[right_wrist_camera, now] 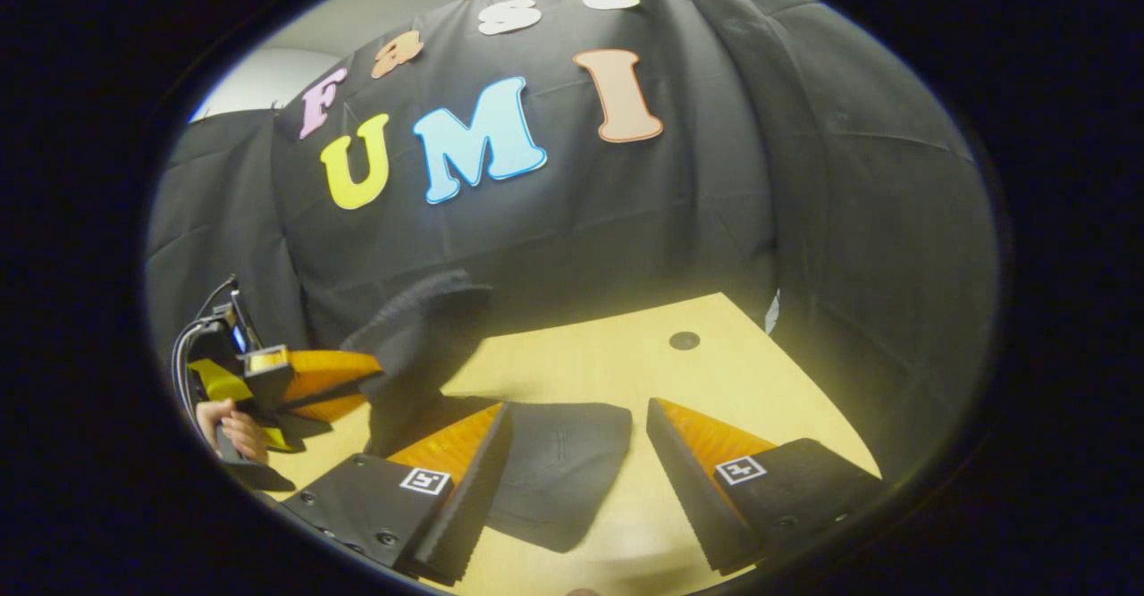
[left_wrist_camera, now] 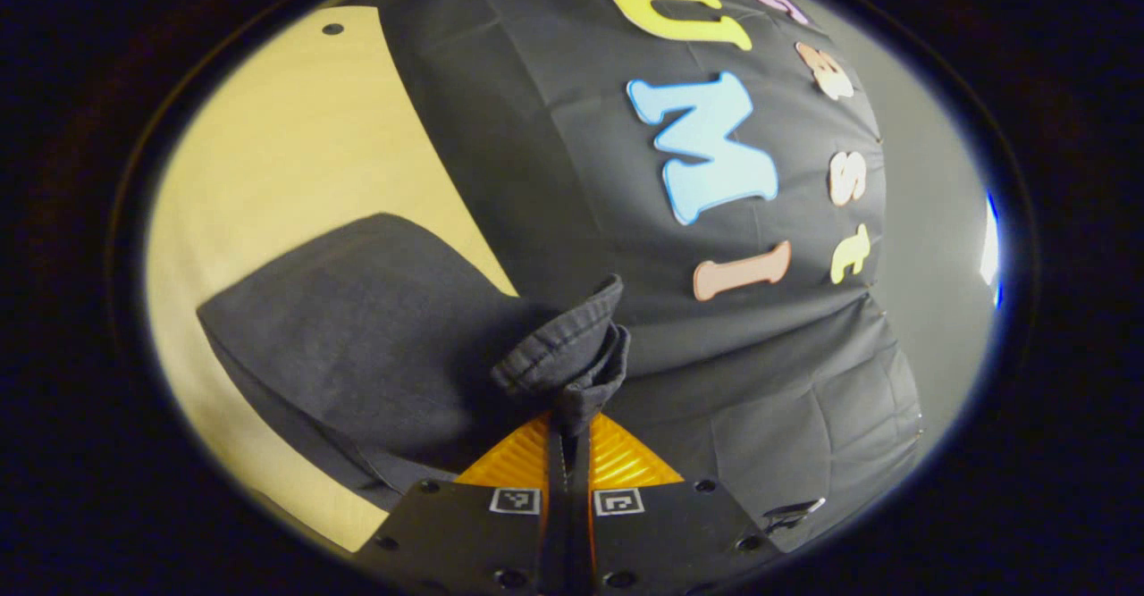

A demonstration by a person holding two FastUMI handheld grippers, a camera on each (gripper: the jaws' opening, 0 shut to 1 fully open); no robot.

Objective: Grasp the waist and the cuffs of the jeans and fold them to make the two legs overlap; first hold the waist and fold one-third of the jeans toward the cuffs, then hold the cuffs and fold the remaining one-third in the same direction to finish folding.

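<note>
The dark jeans [right_wrist_camera: 554, 471] lie on the wooden table [right_wrist_camera: 715, 373], near its front; one corner is lifted w/ the left gripper [left_wrist_camera: 572, 417], fingers clenched on the hem. Table's far right part is bare. The right gripper [right_wrist_camera: 576, 480] hovers over the jeans, fingers spread apart, grasping nothing. A hand [right_wrist_camera: 234, 431] holds the left gripper at the left.

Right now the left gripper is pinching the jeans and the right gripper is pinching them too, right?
Not quite. The left gripper is pinching a bunched edge of the jeans, as the left gripper view shows. But the right gripper is open: in the right gripper view its fingers stand wide apart above the jeans on the table, holding nothing.
</note>
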